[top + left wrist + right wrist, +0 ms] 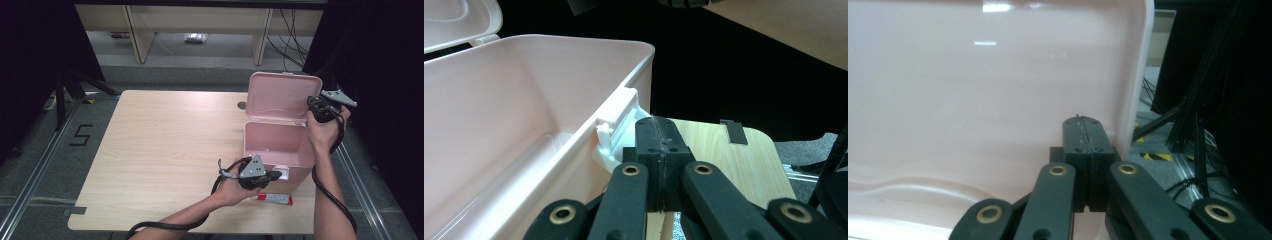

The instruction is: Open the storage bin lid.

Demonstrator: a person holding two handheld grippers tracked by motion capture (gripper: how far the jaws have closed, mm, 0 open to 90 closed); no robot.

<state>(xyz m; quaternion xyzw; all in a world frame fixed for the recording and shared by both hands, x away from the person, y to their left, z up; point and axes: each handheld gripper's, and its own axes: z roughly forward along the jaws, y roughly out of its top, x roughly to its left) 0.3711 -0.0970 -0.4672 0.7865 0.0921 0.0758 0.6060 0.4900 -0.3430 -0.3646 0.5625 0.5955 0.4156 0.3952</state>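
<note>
A pink plastic box (277,145) stands open on the right side of the table, its lid (280,97) tipped up at the back. My left gripper (276,175) is shut with nothing in it, its tips just beside the white latch (283,172) on the box's front wall. In the left gripper view the joined jaws (658,125) sit right of the latch (616,125) and the box rim (574,42). My right gripper (314,102) is shut and empty, resting by the lid's right edge. In the right gripper view its tips (1083,121) lie against the lid's inner face (988,90).
A small red and white tube (274,198) lies on the table in front of the box, near the front edge. A round cable hole (242,105) sits left of the lid. Wooden shelving stands behind the table, and a black stand (65,87) is at the left.
</note>
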